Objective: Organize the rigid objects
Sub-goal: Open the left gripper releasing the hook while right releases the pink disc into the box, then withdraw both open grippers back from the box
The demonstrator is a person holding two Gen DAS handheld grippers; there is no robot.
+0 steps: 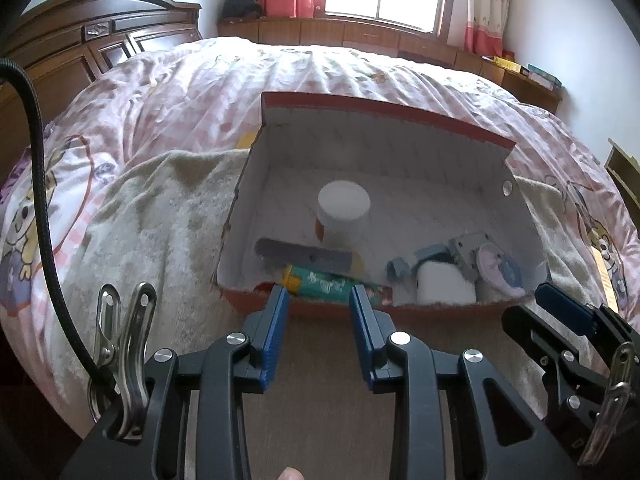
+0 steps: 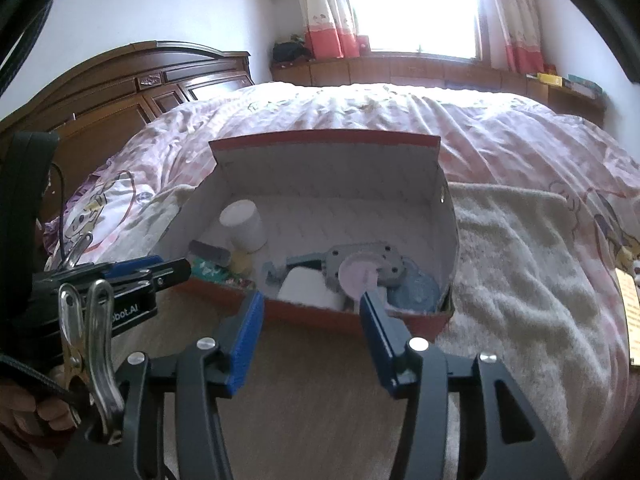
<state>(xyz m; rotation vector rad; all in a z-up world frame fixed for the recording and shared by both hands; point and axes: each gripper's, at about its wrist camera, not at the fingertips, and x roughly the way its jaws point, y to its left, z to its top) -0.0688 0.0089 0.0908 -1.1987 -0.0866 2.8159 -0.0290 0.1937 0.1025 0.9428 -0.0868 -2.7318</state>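
An open red cardboard box (image 1: 400, 128) with a white inside lies on a beige towel on the bed; it also shows in the right wrist view (image 2: 320, 140). In it stand a white-capped bottle (image 1: 343, 210), a grey bar (image 1: 304, 257), a green tube (image 1: 324, 286), a white roll (image 1: 446, 288), a grey metal part (image 1: 468, 254) and a pink-blue disc (image 1: 502, 268). My left gripper (image 1: 320, 300) is open and empty just before the box's near wall. My right gripper (image 2: 312, 312) is open and empty at the near wall, by the white roll (image 2: 308, 288) and pink disc (image 2: 358, 274).
A pink patterned quilt (image 1: 240, 80) covers the bed. A dark wooden headboard (image 1: 80, 40) stands at the left, a low wooden cabinet (image 1: 360, 36) under the window. The beige towel (image 2: 520, 260) spreads right of the box. The left gripper's body (image 2: 120, 280) shows at the left.
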